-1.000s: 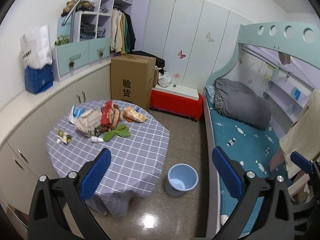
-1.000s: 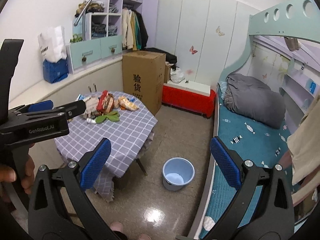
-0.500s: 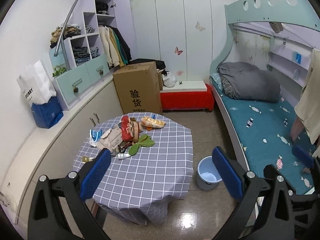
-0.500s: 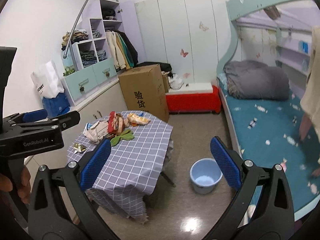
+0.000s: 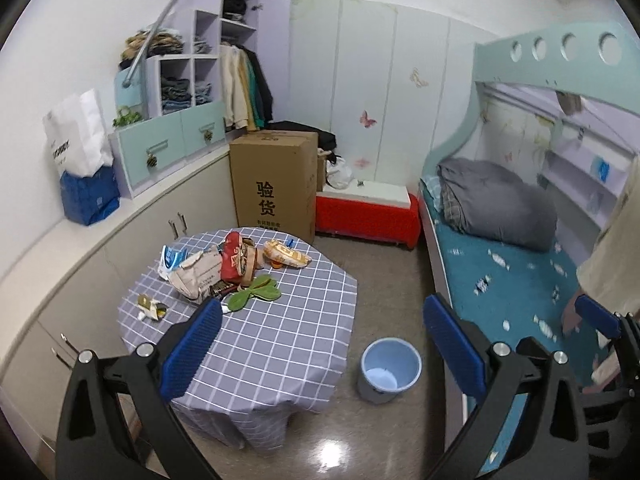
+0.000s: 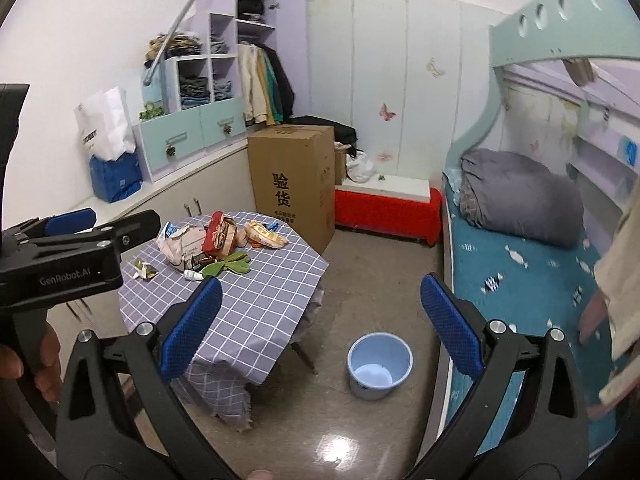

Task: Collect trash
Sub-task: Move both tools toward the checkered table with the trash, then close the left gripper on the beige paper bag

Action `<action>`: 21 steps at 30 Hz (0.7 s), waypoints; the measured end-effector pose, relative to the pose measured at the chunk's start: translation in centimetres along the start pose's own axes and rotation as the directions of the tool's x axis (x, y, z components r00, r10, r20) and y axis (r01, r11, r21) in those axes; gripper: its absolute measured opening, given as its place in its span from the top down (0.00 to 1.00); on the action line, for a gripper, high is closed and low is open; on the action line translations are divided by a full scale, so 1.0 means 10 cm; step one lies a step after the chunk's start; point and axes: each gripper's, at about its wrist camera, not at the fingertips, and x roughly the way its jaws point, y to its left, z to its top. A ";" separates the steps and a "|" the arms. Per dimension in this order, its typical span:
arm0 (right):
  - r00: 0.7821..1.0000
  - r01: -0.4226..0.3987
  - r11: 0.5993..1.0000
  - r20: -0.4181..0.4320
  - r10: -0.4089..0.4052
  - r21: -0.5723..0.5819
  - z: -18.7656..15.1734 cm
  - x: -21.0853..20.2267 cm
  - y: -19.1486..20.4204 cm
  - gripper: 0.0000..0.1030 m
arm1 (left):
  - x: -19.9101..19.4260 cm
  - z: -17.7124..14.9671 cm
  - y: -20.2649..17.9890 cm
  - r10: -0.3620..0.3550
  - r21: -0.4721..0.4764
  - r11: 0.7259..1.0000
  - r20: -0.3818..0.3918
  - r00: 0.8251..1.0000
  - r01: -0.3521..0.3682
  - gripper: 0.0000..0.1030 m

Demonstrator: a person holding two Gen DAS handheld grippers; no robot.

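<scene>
A pile of trash lies on the far side of a table with a grey checked cloth: a red bag, a crumpled paper bag, an orange snack packet, a green leaf-shaped thing and a small wrapper. The pile also shows in the right wrist view. A light blue bucket stands empty on the floor right of the table. My left gripper is open, high above the table's near edge. My right gripper is open and empty, held over the floor.
A tall cardboard box and a red bench stand behind the table. A bunk bed with a teal mattress runs along the right. Low cabinets line the left wall. The left gripper's body shows at the left.
Both cameras have swung and shifted; the table and bucket have moved in the views. Both grippers stay open and empty. Nothing on the table has moved.
</scene>
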 end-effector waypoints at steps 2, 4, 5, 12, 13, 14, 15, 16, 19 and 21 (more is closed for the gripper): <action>1.000 -0.001 0.999 -0.005 0.000 -0.039 -0.04 0.06 -0.01 0.06 | 0.07 -0.08 -0.02 0.007 -0.022 1.000 -0.014 1.000 -0.007 0.04; 0.999 -0.014 0.999 -0.045 0.012 -0.033 -0.07 0.13 -0.04 0.06 | 0.18 -0.14 -0.03 0.003 -0.040 0.999 -0.064 0.998 -0.006 0.04; 0.998 -0.029 0.999 -0.056 0.027 -0.024 -0.09 0.16 -0.05 0.06 | 0.22 -0.16 -0.02 -0.001 -0.051 0.999 -0.080 0.997 -0.004 0.04; 0.988 -0.079 0.997 -0.131 0.075 -0.023 -0.08 0.61 0.08 0.06 | 0.62 -0.19 0.29 0.051 -0.066 0.996 -0.154 0.987 -0.062 0.04; 0.987 -0.088 0.996 -0.140 0.084 -0.020 -0.07 0.73 0.13 0.06 | 0.70 -0.18 0.38 0.063 -0.071 0.995 -0.168 0.984 -0.076 0.04; 0.985 -0.097 0.995 -0.149 0.093 -0.022 -0.05 0.84 0.19 0.06 | 0.80 -0.18 0.51 0.071 -0.078 0.993 -0.183 0.981 -0.087 0.04; 0.982 -0.103 0.994 -0.159 0.099 -0.022 -0.03 0.97 0.26 0.06 | 0.88 -0.16 0.60 0.078 -0.083 0.992 -0.190 0.979 -0.095 0.04; 0.980 -0.108 0.994 -0.169 0.103 -0.022 -0.02 1.09 0.31 0.06 | 0.97 -0.14 0.72 0.086 -0.085 0.991 -0.198 0.976 -0.105 0.04; 0.974 -0.114 0.993 -0.200 0.109 -0.011 0.04 1.53 0.54 0.06 | 1.34 -0.10 1.12 0.102 -0.081 0.989 -0.242 0.965 -0.124 0.04; 0.966 -0.114 0.993 -0.231 0.113 0.010 0.10 1.87 0.69 0.06 | 1.68 -0.08 1.46 0.100 -0.089 0.987 -0.293 0.951 -0.132 0.04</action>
